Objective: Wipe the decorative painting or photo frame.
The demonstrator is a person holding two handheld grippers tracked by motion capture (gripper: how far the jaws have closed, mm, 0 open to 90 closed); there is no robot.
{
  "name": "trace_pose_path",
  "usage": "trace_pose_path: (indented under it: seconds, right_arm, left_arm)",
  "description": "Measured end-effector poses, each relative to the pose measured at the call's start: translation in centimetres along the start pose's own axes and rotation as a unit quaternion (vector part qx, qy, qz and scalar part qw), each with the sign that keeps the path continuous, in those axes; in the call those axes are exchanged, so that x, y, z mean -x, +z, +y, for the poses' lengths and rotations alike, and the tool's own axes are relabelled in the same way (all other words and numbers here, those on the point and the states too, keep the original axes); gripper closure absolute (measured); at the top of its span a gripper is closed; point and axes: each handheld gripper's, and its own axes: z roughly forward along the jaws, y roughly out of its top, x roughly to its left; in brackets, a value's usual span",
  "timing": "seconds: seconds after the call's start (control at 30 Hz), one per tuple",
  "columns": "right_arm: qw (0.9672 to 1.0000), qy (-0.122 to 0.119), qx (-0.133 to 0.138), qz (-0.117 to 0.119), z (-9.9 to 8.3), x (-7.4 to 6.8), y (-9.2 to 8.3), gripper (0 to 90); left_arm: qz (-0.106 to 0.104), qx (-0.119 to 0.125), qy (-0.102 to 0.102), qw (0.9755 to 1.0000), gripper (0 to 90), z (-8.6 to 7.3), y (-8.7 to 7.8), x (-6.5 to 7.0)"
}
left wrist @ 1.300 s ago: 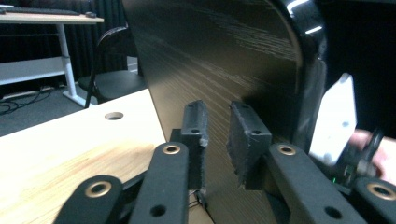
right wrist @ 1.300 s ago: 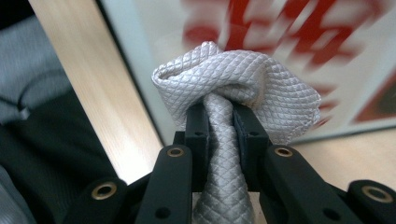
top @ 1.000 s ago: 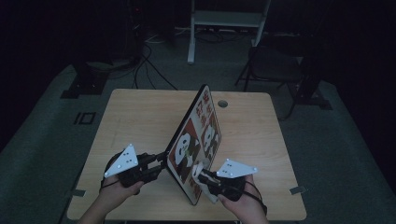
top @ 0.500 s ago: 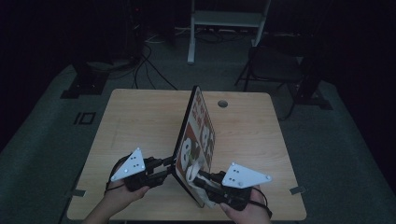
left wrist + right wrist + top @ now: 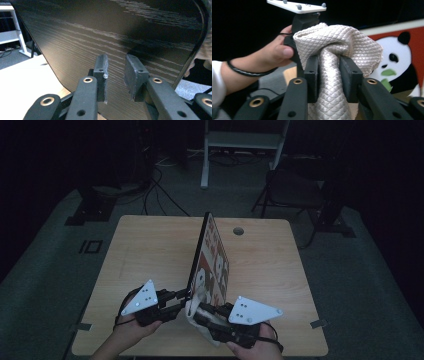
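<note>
A flat board (image 5: 214, 255) with panda pictures on a red face stands on edge along the middle of the table (image 5: 135, 255), nearly upright. Its black wood-grain back (image 5: 112, 30) faces my left gripper (image 5: 184, 296), which is at the board's near end. That gripper (image 5: 116, 62) is open, jaws apart with nothing between them, close against the back. My right gripper (image 5: 198, 310) is shut on a beige quilted cloth (image 5: 337, 40), bunched above the jaws of this gripper (image 5: 329, 62). The cloth (image 5: 202, 322) sits at the near end of the panda face (image 5: 402, 57).
A round hole (image 5: 238, 230) is in the table's far edge, right of the board. A dark chair (image 5: 295, 190) and a white stand (image 5: 245, 140) are on the floor beyond. The other hand (image 5: 274, 55) and its gripper's plate (image 5: 297, 6) lie just behind the cloth.
The board has tipped from leaning right to almost upright. Both grippers stayed at its near end, the right one shifting slightly with the cloth.
</note>
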Motion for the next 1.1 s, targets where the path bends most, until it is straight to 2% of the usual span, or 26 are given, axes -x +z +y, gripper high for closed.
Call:
trace_pose_path:
  seconds: [0.1, 0.17, 0.27, 0.4, 0.6, 0.93, 1.1]
  right_arm:
    - [0.9996, -0.017, -0.010, -0.021, -0.1, -0.2, 0.5, 64.9]
    - [0.9988, -0.027, -0.028, -0.028, -0.4, -0.3, 0.8, 63.9]
    - [0.9988, -0.006, -0.036, -0.031, -0.8, -0.2, 1.0, 62.9]
    - [0.9972, -0.024, -0.045, -0.055, -1.2, -0.4, 1.1, 62.4]
    - [0.9959, -0.030, -0.055, -0.066, -1.9, -0.5, 1.4, 62.1]
    - [0.9934, 0.004, -0.088, -0.073, -5.1, 0.0, 1.8, 62.0]
    - [0.9910, 0.016, -0.109, -0.076, -6.6, 0.3, 1.9, 61.9]
  left_arm:
    - [-0.001, -0.003, 0.001, 1.0000, 73.0, 0.0, 0.1, 0.1]
    - [0.001, -0.005, 0.004, 1.0000, 73.1, 0.0, 0.0, 0.1]
    - [-0.002, -0.008, 0.003, 1.0000, 73.1, 0.0, 0.0, 0.2]
    - [-0.003, -0.010, 0.004, 0.9999, 73.5, 0.0, 0.0, 0.4]
    - [-0.002, -0.012, 0.003, 0.9999, 73.6, -0.1, 0.0, 0.2]
    - [0.000, -0.012, 0.003, 0.9999, 73.6, -0.1, -0.1, 0.2]
    - [0.000, -0.012, 0.001, 0.9999, 73.5, -0.1, -0.1, 0.2]
